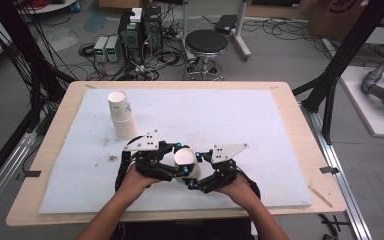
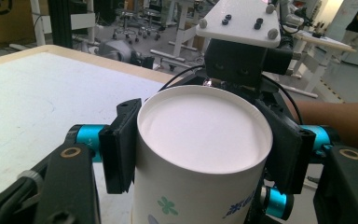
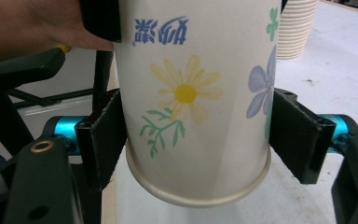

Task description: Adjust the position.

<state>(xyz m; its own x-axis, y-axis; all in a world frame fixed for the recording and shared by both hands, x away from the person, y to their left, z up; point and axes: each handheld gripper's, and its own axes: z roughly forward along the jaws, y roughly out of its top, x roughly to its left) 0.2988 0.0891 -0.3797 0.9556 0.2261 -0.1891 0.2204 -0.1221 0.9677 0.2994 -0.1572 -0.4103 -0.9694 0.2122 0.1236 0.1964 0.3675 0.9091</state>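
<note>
White flower-printed paper cup [image 1: 186, 164] sits upside down near the near edge of the white foam sheet [image 1: 220, 112], mid-width; I have open room right and far. Stack of white paper cups [image 1: 122, 114] stands toward the far-left corner. My left gripper [image 2: 200, 149] pinches the cup's base end. My right gripper [image 3: 196, 140] has both pads touching its rim end.

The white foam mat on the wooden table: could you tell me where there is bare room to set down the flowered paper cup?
The white foam mat is bare across its right half and far edge. It is crowded front centre, where both grippers grip the upside-down flowered paper cup, and far left by the stack of paper cups.
</note>
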